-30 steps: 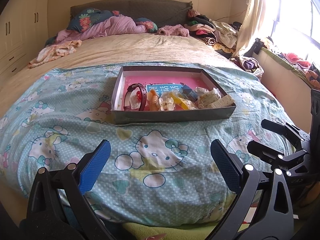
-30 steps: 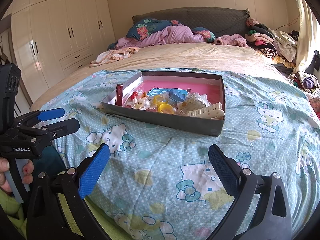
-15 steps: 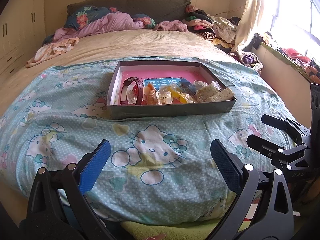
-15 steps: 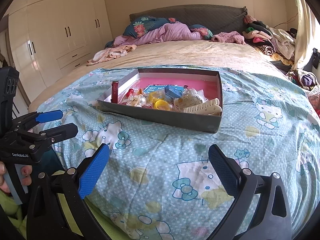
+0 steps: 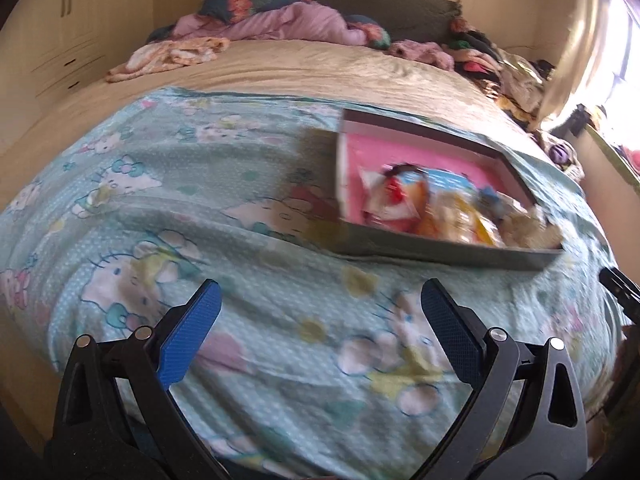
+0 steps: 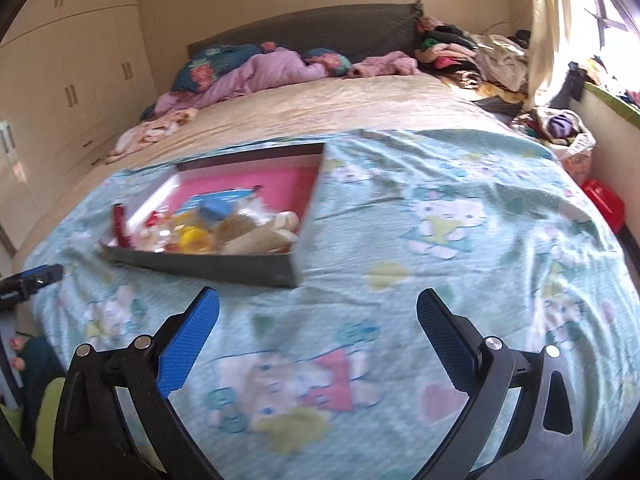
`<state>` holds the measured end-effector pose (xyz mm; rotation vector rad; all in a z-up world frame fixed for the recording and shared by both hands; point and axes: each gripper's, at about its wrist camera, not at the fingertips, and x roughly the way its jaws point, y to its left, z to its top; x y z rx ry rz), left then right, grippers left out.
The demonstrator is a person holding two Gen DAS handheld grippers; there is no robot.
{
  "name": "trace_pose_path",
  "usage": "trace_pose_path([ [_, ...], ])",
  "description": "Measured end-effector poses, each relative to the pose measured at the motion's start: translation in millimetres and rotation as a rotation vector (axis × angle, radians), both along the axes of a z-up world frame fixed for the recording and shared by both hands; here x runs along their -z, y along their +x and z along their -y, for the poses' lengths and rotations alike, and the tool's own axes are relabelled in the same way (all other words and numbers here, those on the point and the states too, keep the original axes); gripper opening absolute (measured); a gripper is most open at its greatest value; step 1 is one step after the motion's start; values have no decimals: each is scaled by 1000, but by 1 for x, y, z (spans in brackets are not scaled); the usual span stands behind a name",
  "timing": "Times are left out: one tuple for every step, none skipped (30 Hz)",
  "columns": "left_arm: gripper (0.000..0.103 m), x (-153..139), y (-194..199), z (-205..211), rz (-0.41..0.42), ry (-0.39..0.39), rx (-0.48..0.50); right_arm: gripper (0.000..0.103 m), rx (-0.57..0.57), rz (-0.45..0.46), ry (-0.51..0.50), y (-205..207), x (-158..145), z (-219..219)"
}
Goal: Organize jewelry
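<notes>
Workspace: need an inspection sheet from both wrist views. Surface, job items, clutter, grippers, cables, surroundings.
Surface: bed with a teal cartoon-print sheet over a beige cover, wrinkled.
Job's things: shallow grey tray with pink floor lies on the sheet, holding a heap of small items; a red upright piece, a yellow piece and a cream comb-like piece can be made out, the rest is motion-blurred.
Clutter: purple bedding and a clothes pile at the headboard.
Grippers: left gripper open, holding nothing; right gripper open, holding nothing; both above the sheet, short of the tray.
Cables: nothing seen.
Surroundings: wardrobe, curtain by a bright window, red box on the floor.
</notes>
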<state>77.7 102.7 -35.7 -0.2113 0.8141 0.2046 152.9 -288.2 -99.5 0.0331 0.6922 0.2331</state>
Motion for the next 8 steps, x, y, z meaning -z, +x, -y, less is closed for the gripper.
trace_pose_path([
  [93,2,8,-19,-12,5,-53,98,46,-7,-7,14,2,16],
  [93,6,16,-40,-23,6,-108,98,98,-27,-15,30,6,35],
  [93,11,24,-60,-46,7,-159,98,149,-42,-32,44,10,50],
  [93,15,31,-79,-64,6,-203,98,193,-52,-50,57,13,66],
  [93,20,39,-100,-79,2,-247,98,230,-60,-56,69,17,81],
  [93,24,45,-116,-92,2,-287,98,267,-68,-69,81,21,97],
  [93,28,52,-134,-103,2,-337,98,292,-82,-89,94,26,109],
  [93,32,59,-151,-113,-10,-373,98,320,-106,-106,105,32,121],
])
